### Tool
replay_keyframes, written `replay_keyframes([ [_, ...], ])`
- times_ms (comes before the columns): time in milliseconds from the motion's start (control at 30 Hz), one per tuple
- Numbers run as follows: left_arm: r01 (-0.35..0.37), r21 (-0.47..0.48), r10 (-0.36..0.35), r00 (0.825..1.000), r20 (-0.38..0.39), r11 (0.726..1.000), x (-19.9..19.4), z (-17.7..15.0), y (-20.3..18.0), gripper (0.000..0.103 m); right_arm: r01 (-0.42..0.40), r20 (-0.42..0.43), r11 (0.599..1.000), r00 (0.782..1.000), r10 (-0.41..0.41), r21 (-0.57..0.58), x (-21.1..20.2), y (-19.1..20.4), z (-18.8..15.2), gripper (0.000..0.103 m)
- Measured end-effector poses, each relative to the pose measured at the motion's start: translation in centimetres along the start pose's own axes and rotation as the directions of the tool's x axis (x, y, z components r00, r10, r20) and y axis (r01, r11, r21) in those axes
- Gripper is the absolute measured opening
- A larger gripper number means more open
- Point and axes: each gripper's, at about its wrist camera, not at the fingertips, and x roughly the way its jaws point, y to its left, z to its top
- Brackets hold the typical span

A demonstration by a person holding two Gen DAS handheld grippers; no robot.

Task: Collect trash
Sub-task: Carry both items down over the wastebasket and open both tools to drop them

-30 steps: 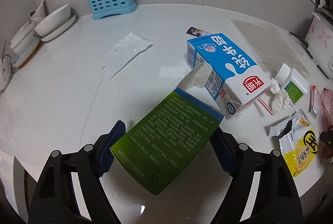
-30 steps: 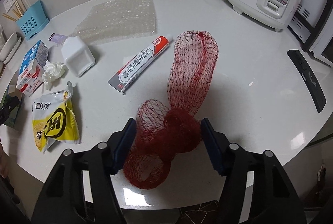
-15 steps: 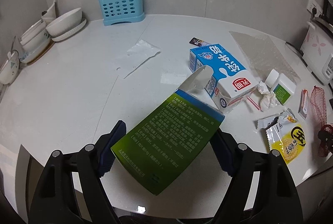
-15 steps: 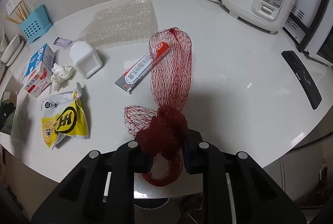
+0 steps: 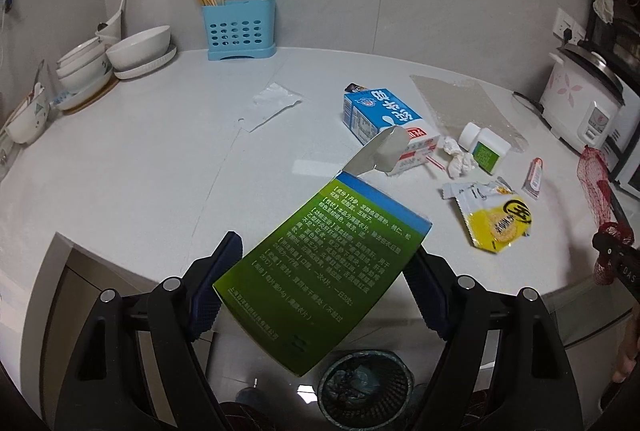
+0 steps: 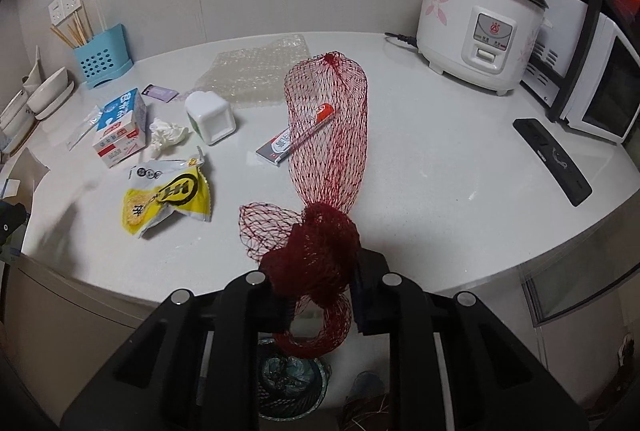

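My left gripper [image 5: 320,283] is shut on a green carton [image 5: 320,263] with its flap open, held above the counter's front edge. Below it on the floor stands a dark mesh waste bin [image 5: 366,383]. My right gripper [image 6: 318,291] is shut on the bunched end of a red net bag [image 6: 328,135], which stands up from the jaws over the white counter [image 6: 440,171]. The same bin [image 6: 292,387] shows under the right gripper. The red net bag [image 5: 596,183] also hangs at the right edge of the left wrist view.
On the counter lie a blue milk carton [image 5: 384,115], a crumpled tissue [image 6: 166,135], a yellow snack wrapper [image 6: 168,195], a white bottle [image 6: 210,115], a toothpaste tube [image 6: 296,141], bubble wrap [image 6: 256,67] and a clear wrapper [image 5: 270,105]. A rice cooker [image 6: 476,31], a remote [image 6: 552,159], bowls [image 5: 136,49] and a blue holder [image 5: 240,31] stand around.
The right gripper closed on the red net bag and lifted it back off the counter. Both grippers pulled back and up past the counter edge; the bin came into view below.
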Motion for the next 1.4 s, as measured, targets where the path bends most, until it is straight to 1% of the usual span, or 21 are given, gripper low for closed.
replay_keyframes([
  [67, 0.014, 0.004, -0.014, 1.0, 0.016, 1.0, -1.4, -1.3, 0.0, 0.077, -0.021, 0.027, 1.0, 0.999, 0.022, -0.006, -1.3, 0.0, -1.3, 0.02],
  [133, 0.017, 0.01, -0.017, 0.999, 0.041, 1.0, -2.9, -2.7, 0.0, 0.078, -0.065, 0.055, 0.998, 0.996, 0.066, -0.017, -2.5, 0.3, -2.6, 0.02],
  [267, 0.067, 0.026, -0.069, 0.995, 0.068, 0.997, -5.6, -5.7, -0.5, 0.078, -0.111, 0.112, 0.993, 0.987, 0.114, -0.032, -4.2, 0.7, -6.0, 0.02],
  [400, 0.06, 0.046, -0.065, 0.993, 0.101, 0.997, -7.4, -9.4, -1.4, 0.078, -0.158, 0.173, 0.987, 0.972, 0.162, -0.032, -5.7, 0.9, -9.5, 0.02],
  [467, 0.061, 0.055, -0.067, 0.992, 0.106, 0.997, -7.7, -11.4, -1.8, 0.078, -0.189, 0.205, 0.981, 0.959, 0.194, -0.047, -6.3, 1.2, -11.4, 0.02],
  [533, 0.06, 0.059, -0.066, 0.992, 0.103, 0.996, -7.5, -13.2, -2.2, 0.078, -0.192, 0.223, 0.979, 0.954, 0.201, -0.064, -6.5, 1.6, -13.1, 0.02],
  [600, 0.073, 0.052, -0.078, 0.992, 0.098, 0.996, -6.9, -15.1, -2.4, 0.078, -0.218, 0.225, 0.973, 0.947, 0.228, -0.069, -6.2, 1.8, -14.9, 0.02],
  [667, 0.076, 0.042, -0.079, 0.993, 0.089, 0.996, -6.0, -17.3, -2.9, 0.078, -0.23, 0.229, 0.971, 0.944, 0.237, -0.059, -5.7, 1.8, -16.9, 0.02],
  [700, 0.088, 0.048, -0.092, 0.992, 0.082, 0.995, -5.4, -18.5, -3.2, 0.078, -0.238, 0.228, 0.97, 0.943, 0.244, -0.056, -5.3, 1.9, -18.1, 0.02],
  [767, 0.095, 0.052, -0.099, 0.993, 0.069, 0.994, -4.2, -20.6, -3.7, 0.078, -0.252, 0.212, 0.966, 0.943, 0.258, -0.056, -4.1, 2.0, -20.4, 0.02],
  [833, 0.095, 0.055, -0.097, 0.994, 0.045, 0.994, -2.9, -22.6, -4.2, 0.078, -0.24, 0.189, 0.969, 0.951, 0.246, -0.058, -2.7, 2.2, -22.7, 0.02],
  [933, 0.099, 0.062, -0.099, 0.995, -0.001, 0.993, -0.4, -25.1, -4.6, 0.078, -0.249, 0.119, 0.967, 0.96, 0.252, -0.047, 0.1, 2.6, -25.8, 0.02],
  [1000, 0.109, 0.05, -0.108, 0.994, -0.028, 0.993, 1.7, -26.6, -4.8, 0.078, -0.239, 0.082, 0.969, 0.967, 0.243, -0.054, 1.9, 3.0, -27.8, 0.02],
  [1100, 0.085, 0.063, -0.084, 0.996, -0.02, 0.994, 5.2, -28.9, -4.9, 0.078, -0.234, 0.029, 0.97, 0.971, 0.236, -0.06, 5.1, 3.6, -30.3, 0.02],
  [1133, 0.075, 0.066, -0.073, 0.997, -0.033, 0.995, 6.6, -29.5, -5.0, 0.078, -0.223, 0.008, 0.972, 0.975, 0.224, -0.074, 6.3, 4.0, -31.0, 0.02],
  [1167, 0.079, 0.052, -0.076, 0.995, -0.065, 0.996, 8.2, -30.1, -4.9, 0.078, -0.203, -0.016, 0.975, 0.979, 0.203, -0.088, 7.4, 4.5, -31.6, 0.02],
  [1233, 0.102, 0.014, -0.099, 0.988, -0.115, 0.995, 11.1, -31.0, -4.9, 0.078, -0.208, -0.062, 0.972, 0.977, 0.202, -0.105, 9.8, 5.3, -32.6, 0.02],
  [1267, 0.105, 0.001, -0.104, 0.985, -0.14, 0.994, 12.7, -31.3, -5.0, 0.078, -0.198, -0.085, 0.974, 0.978, 0.189, -0.109, 11.0, 5.7, -33.0, 0.02],
  [1333, 0.11, -0.014, -0.11, 0.978, -0.177, 0.994, 15.3, -31.8, -5.3, 0.078, -0.198, -0.159, 0.976, 0.97, 0.182, -0.09, 14.0, 6.2, -33.7, 0.02],
  [1400, 0.102, -0.008, -0.102, 0.975, -0.197, 0.995, 17.7, -32.6, -5.9, 0.078, -0.199, -0.23, 0.978, 0.957, 0.178, -0.07, 16.8, 6.6, -34.4, 0.02],
])
